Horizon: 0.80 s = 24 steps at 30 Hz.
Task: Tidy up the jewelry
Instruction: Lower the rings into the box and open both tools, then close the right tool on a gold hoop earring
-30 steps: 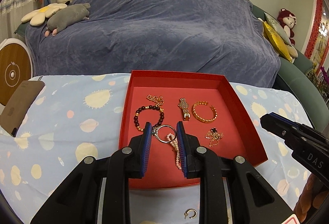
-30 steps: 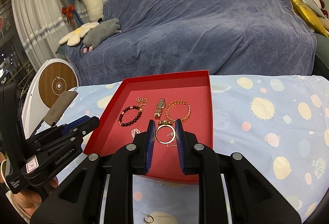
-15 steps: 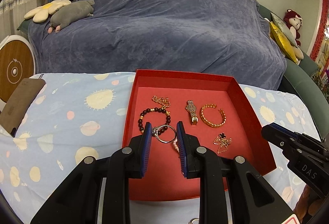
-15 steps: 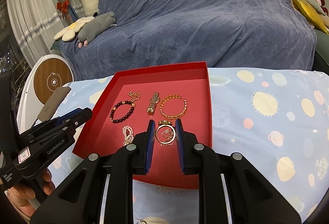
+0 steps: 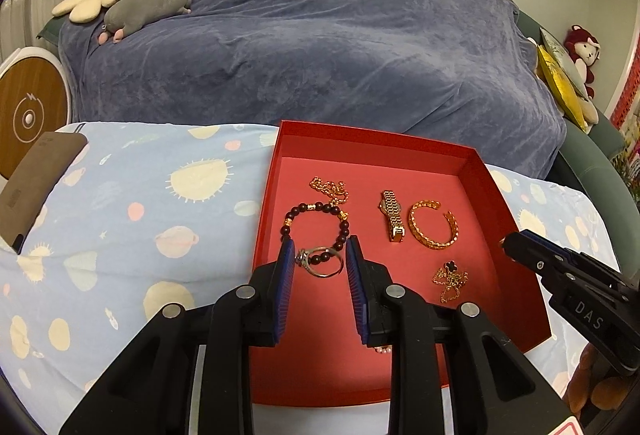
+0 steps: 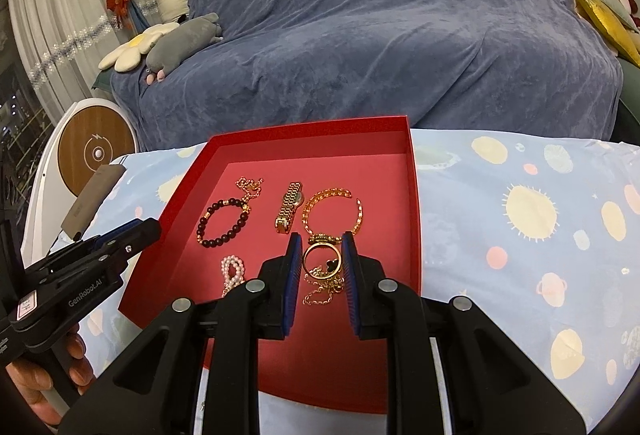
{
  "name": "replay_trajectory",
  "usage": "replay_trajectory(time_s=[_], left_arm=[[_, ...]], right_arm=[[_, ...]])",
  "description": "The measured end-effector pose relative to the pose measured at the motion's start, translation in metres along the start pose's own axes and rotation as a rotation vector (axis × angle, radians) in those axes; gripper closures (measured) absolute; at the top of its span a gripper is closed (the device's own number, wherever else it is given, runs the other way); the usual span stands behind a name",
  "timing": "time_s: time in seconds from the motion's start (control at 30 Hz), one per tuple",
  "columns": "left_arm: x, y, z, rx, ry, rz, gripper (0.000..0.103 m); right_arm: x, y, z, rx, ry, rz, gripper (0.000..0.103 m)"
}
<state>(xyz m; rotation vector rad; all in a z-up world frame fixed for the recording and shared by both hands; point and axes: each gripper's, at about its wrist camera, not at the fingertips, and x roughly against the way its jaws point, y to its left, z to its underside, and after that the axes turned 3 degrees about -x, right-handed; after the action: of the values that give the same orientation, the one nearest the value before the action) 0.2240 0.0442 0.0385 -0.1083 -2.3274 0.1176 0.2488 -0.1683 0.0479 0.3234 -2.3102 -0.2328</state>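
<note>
Left wrist view: left gripper (image 5: 320, 259) over the near-left part of the red tray (image 5: 516, 235), jaws opening. Silver ring (image 5: 320, 262) sits between the pads, stone end against the left pad, right side looks clear of the other pad, so likely just let go; hard to say if it hangs or rests on the tray floor. Beaded bracelet (image 5: 316, 223) lies in the tray just behind the ring. Gold watch (image 5: 392, 215) and gold cuff (image 5: 432, 225) toward the tray's far right, fine chain with black clover (image 5: 450, 277) near its right wall, gold chain (image 5: 330, 189) at the back left.

Right wrist view: right gripper (image 6: 320, 259) over the tray's near right, jaws narrow and clamped on a gold ring (image 6: 322, 261) held upright by its edges. Clover chain directly under it, pearl strand (image 6: 232, 271) to the tray's near left.

Handling guess: rings are light, stiff, slick metal, easily popped out; pinch across the band, not the stone. Chains are limp, snag-prone; take at a bunched spot
</note>
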Motion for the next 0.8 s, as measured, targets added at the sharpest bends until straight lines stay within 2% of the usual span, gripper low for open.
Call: replay_trajectory(time_s=[0.03, 0.1, 0.13, 0.2, 0.33, 0.53, 0.7, 0.8], left_arm=[[0.0, 0.001, 0.0, 0.001, 0.001, -0.002, 0.066], [0.002, 0.001, -0.001, 0.002, -0.007, -0.023, 0.056], [0.004, 0.002, -0.001, 0.003, -0.011, -0.026, 0.053], [0.009, 0.003, -0.002, 0.01, -0.017, -0.024, 0.05], [0.026, 0.001, 0.0, 0.001, -0.041, -0.007, 0.046], [0.055, -0.006, 0.027, -0.051, -0.053, 0.008, 0.043], [0.072, 0.006, 0.053, -0.028, -0.013, 0.022, 0.042], [0.079, 0.007, 0.065, -0.045, -0.011, 0.016, 0.042]], right_arm=[[0.001, -0.001, 0.0, -0.009, -0.001, -0.001, 0.077], [0.006, -0.003, 0.002, -0.019, -0.011, 0.006, 0.065], [0.011, -0.004, 0.004, -0.019, -0.018, 0.01, 0.062], [0.021, -0.007, 0.008, -0.026, -0.024, 0.01, 0.061], [0.049, -0.012, 0.026, -0.078, -0.022, -0.037, 0.061], [0.071, 0.009, 0.078, 0.003, 0.04, -0.06, 0.061], [0.068, 0.019, 0.13, 0.016, 0.118, -0.063, 0.062], [0.063, 0.021, 0.147, 0.029, 0.15, -0.063, 0.062]])
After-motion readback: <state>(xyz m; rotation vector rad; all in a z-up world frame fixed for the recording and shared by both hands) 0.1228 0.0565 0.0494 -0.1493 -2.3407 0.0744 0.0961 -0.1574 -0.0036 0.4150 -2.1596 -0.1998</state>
